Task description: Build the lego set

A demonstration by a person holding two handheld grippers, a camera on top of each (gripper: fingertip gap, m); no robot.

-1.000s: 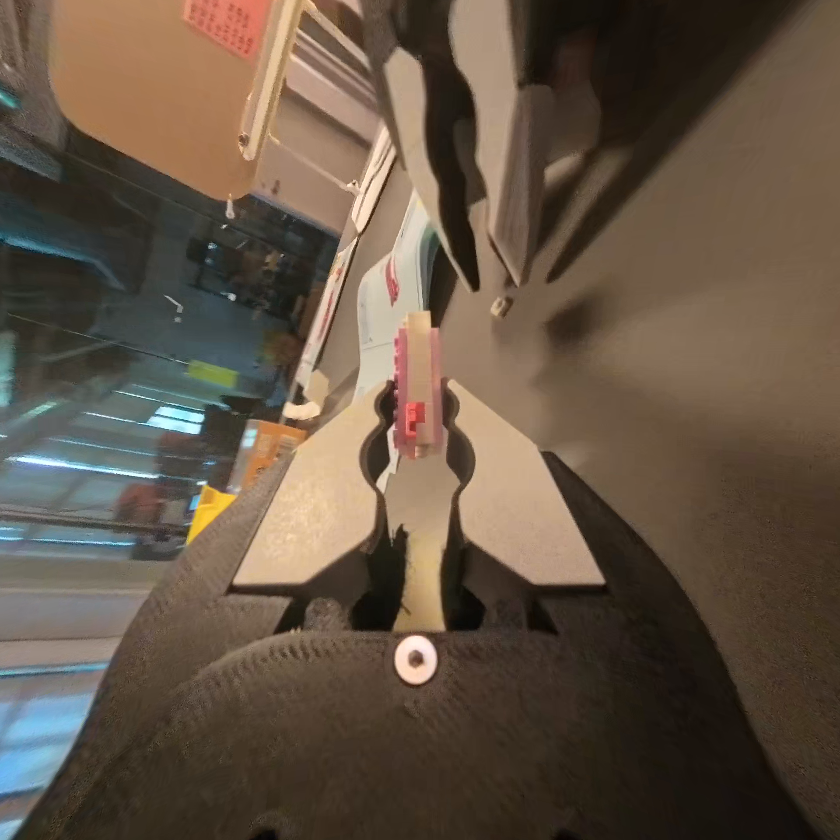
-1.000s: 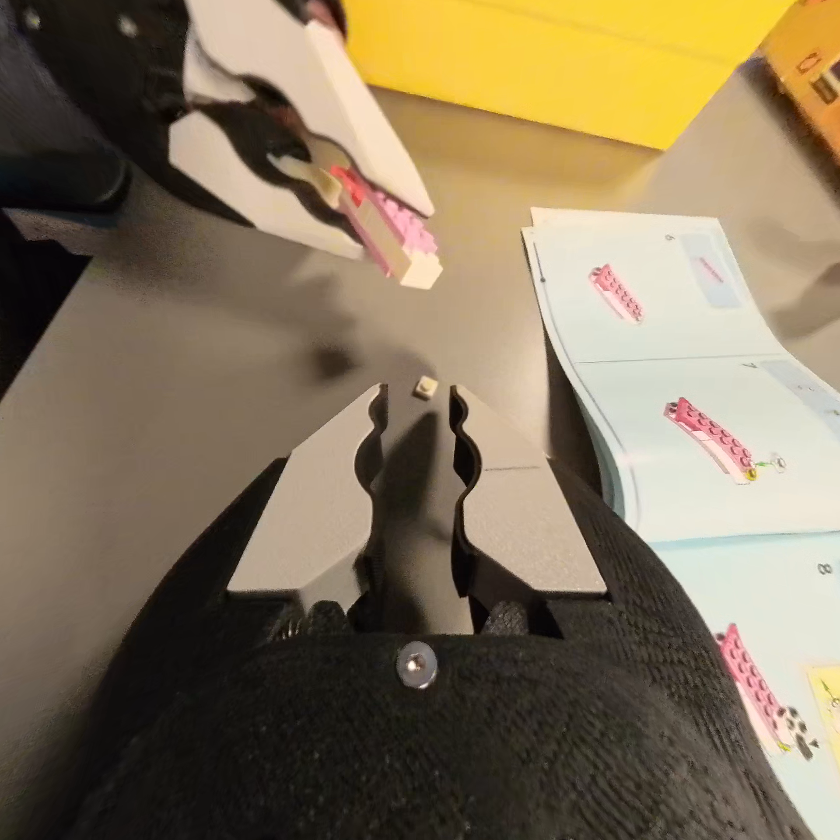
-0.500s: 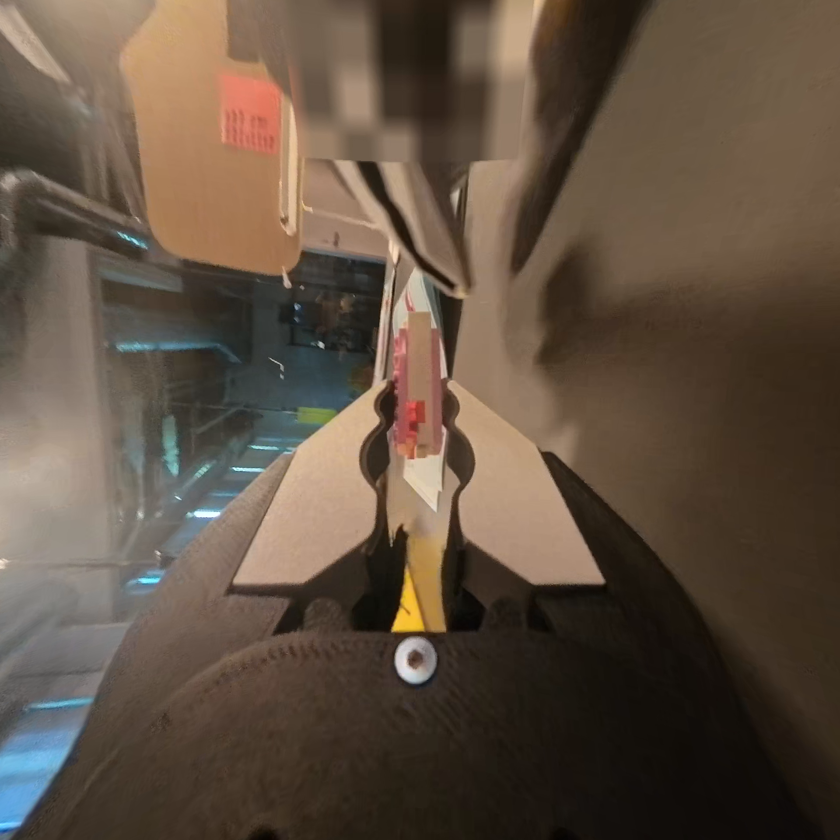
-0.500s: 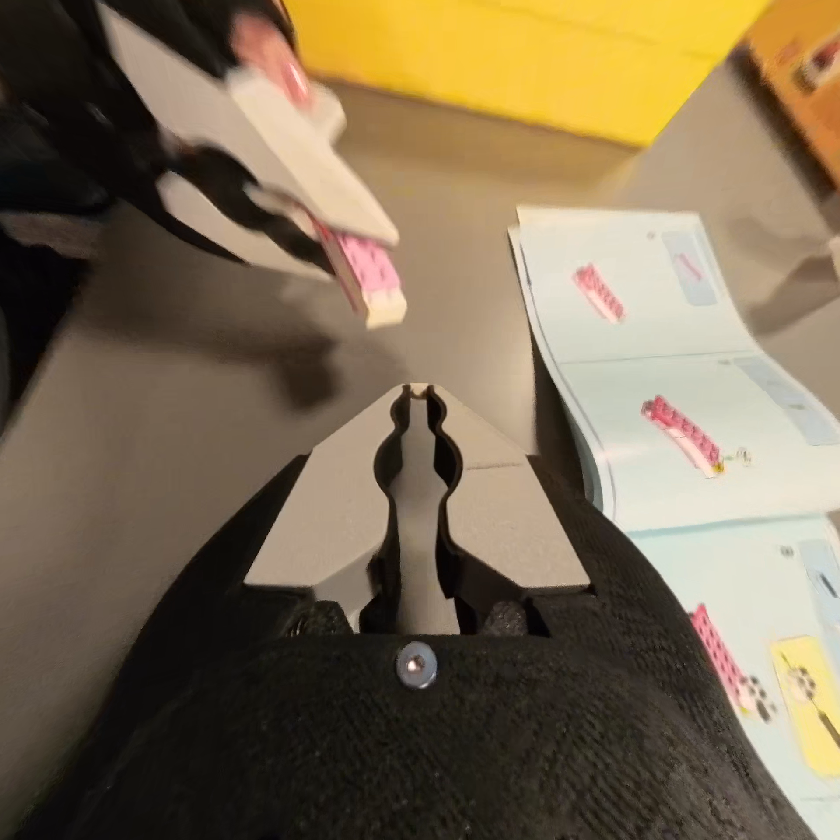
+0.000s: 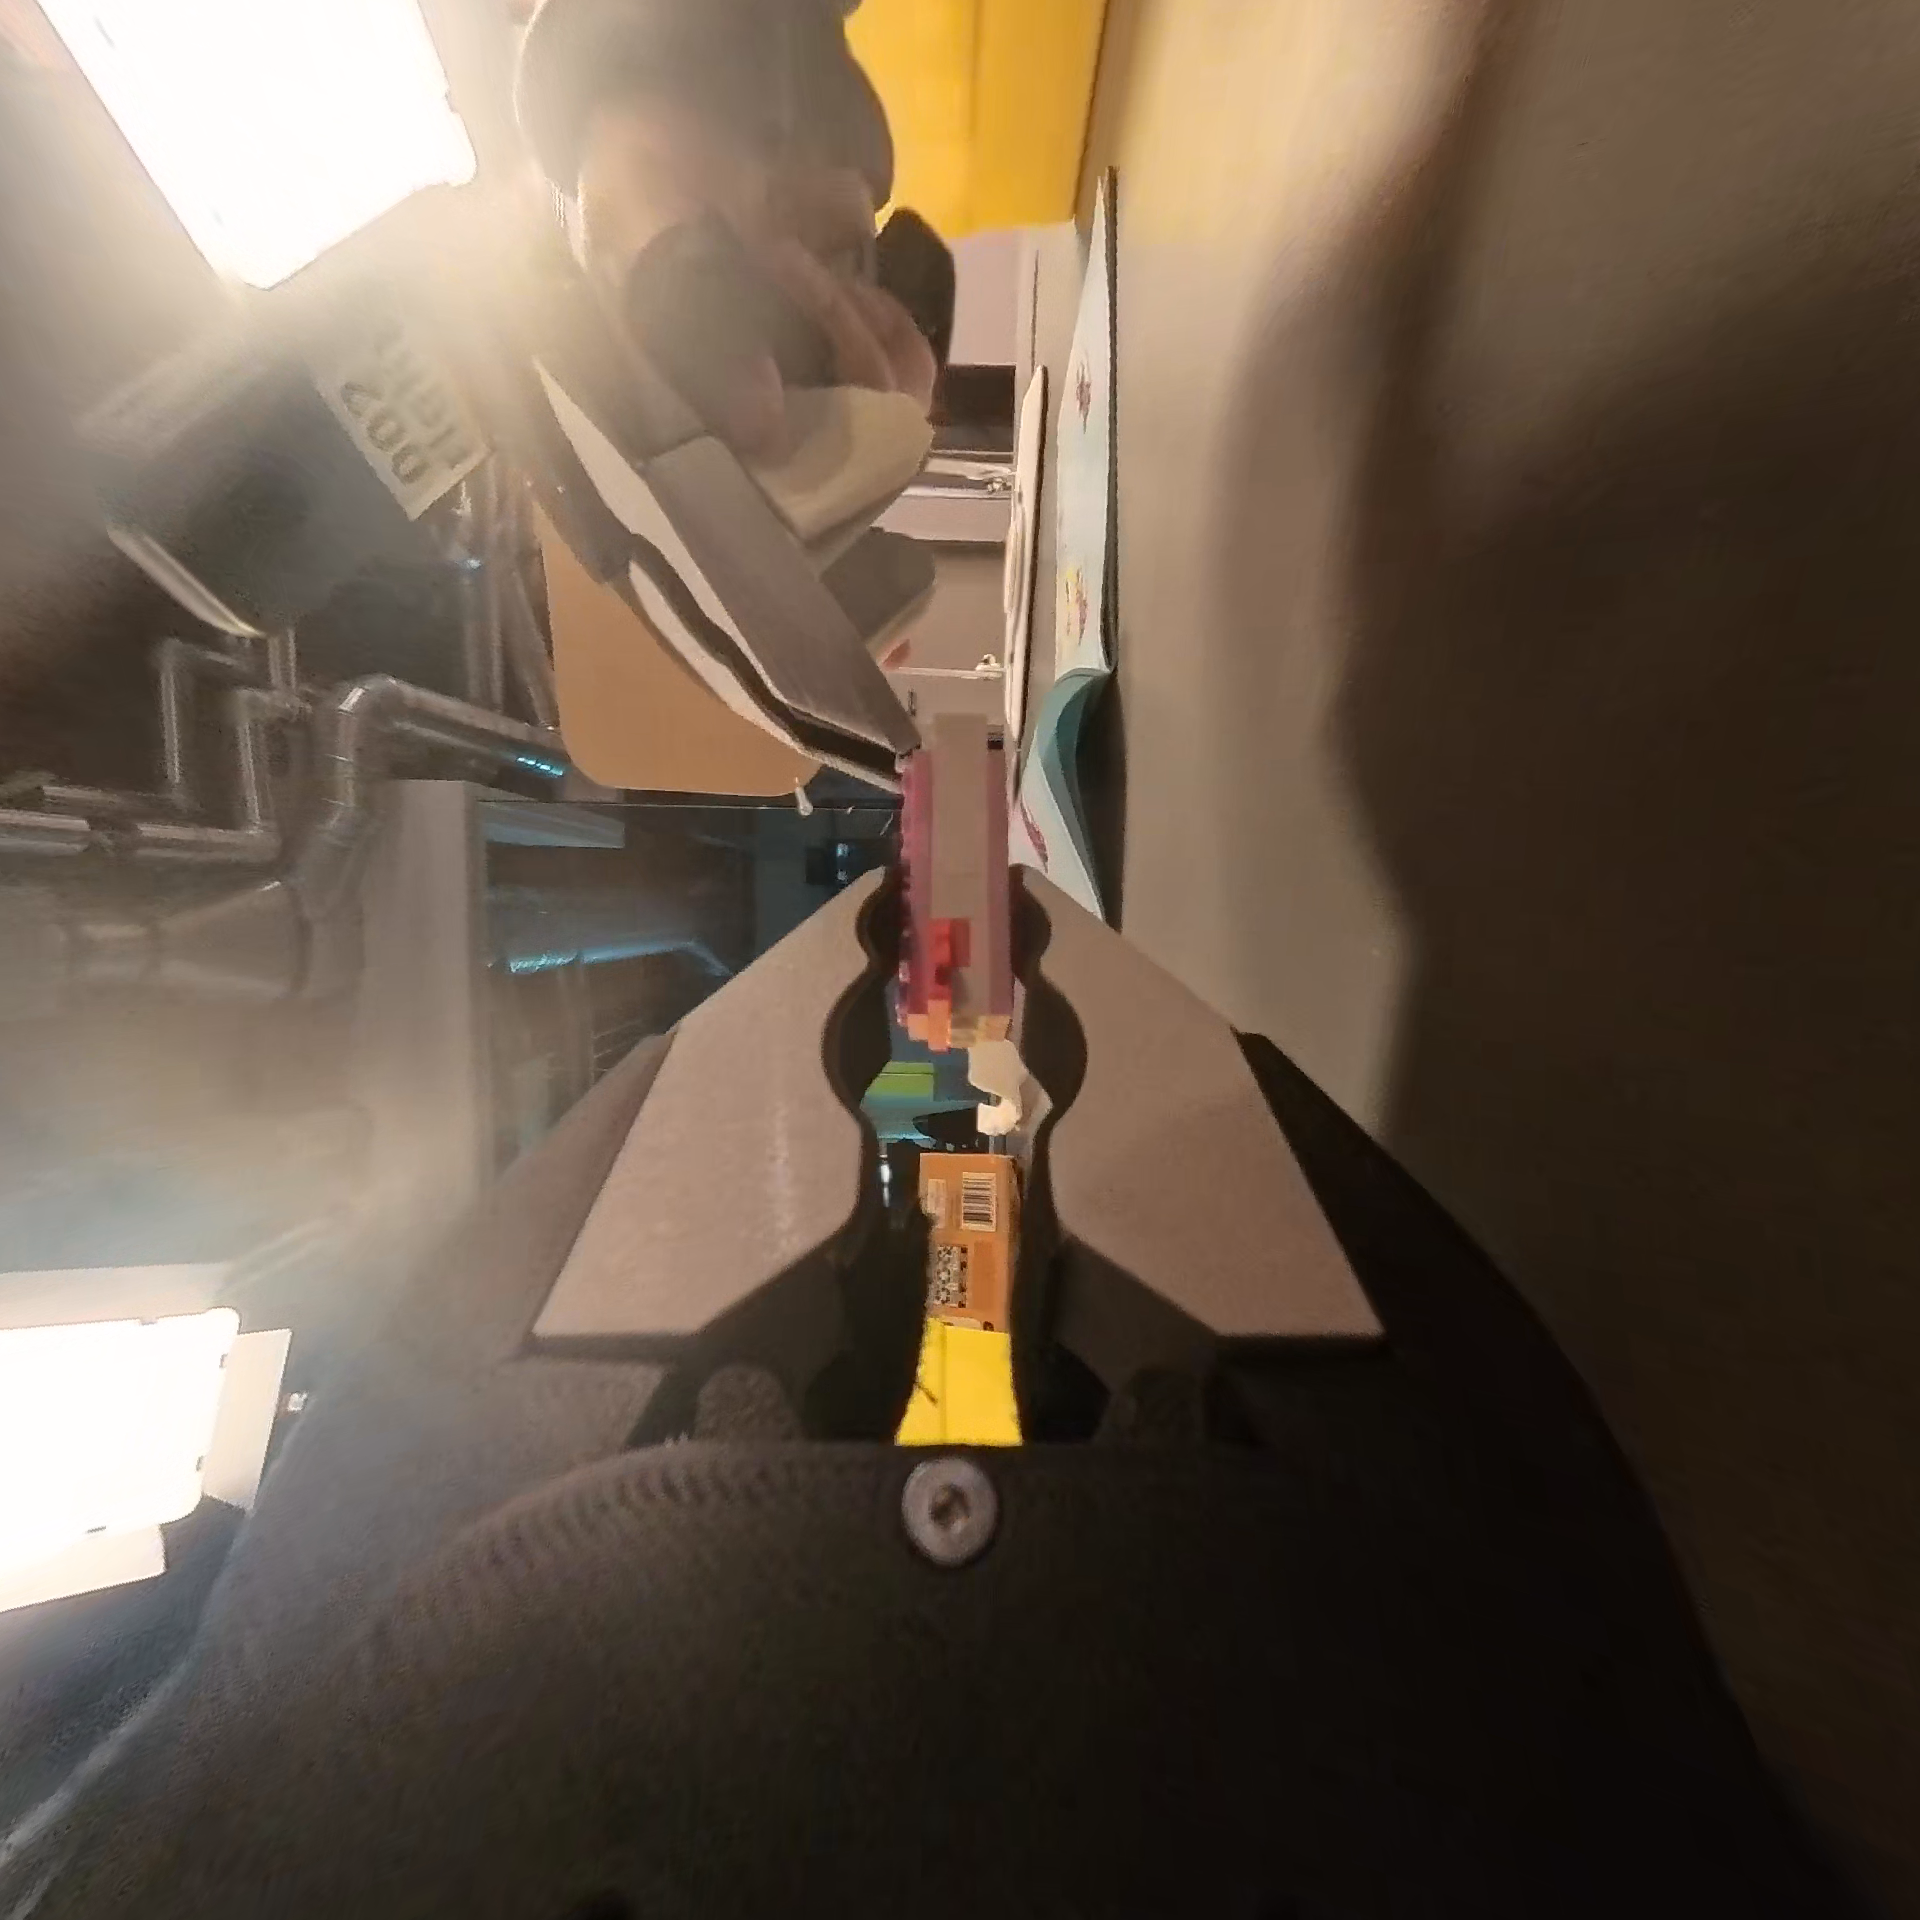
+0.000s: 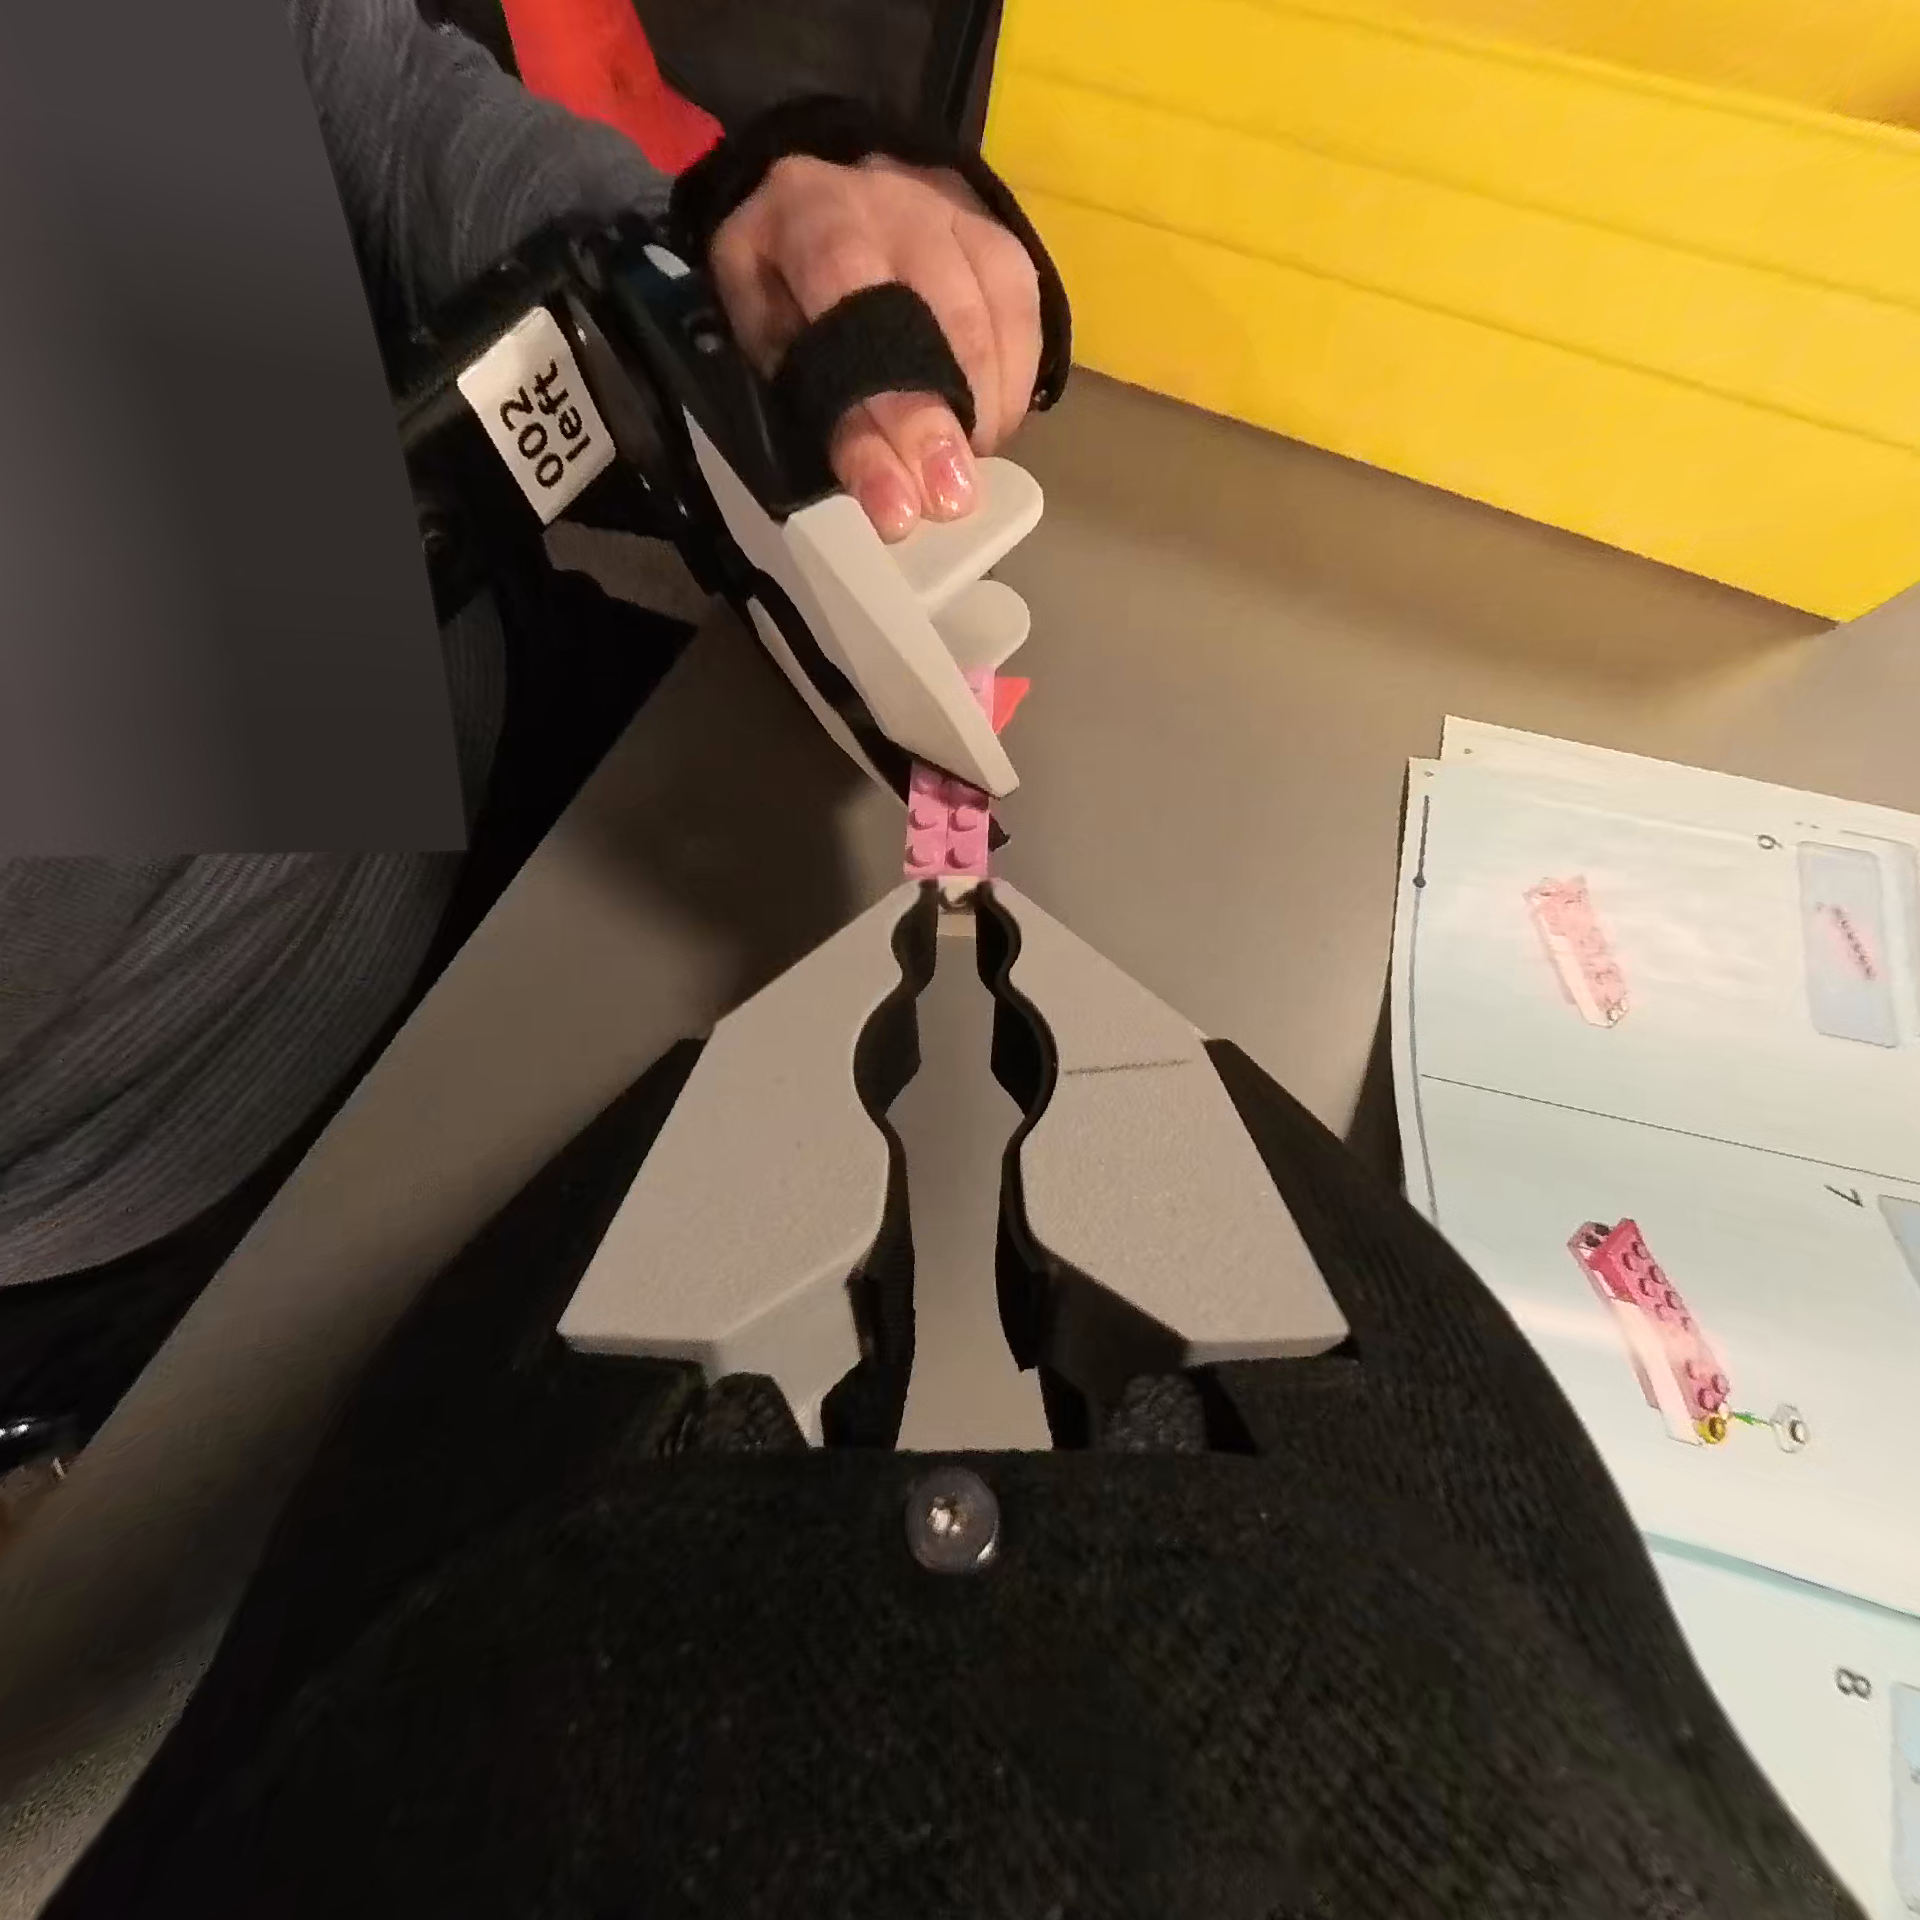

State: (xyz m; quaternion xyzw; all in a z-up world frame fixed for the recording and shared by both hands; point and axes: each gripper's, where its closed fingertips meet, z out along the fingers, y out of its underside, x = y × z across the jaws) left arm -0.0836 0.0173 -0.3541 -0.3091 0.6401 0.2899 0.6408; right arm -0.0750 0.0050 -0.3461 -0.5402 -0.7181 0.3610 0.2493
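We see the left tool [image 5: 956, 904] clamped on a studded pink plastic brick assembly [image 5: 954, 883] with a beige layer, held above the smooth grey table [image 6: 1195, 644]; the right tool [image 6: 954, 896] is nearly closed, pinching a tiny pale piece [image 6: 954, 902] against the assembly's end; a matte light-blue instruction booklet [image 6: 1662, 1091] lies beside; a white label [image 6: 538, 414] bears printed characters.

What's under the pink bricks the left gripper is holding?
A pale layer runs along the pink bricks on the side away from their studs, with a red piece beside it. The fingers cover the far end. Below lies grey table.
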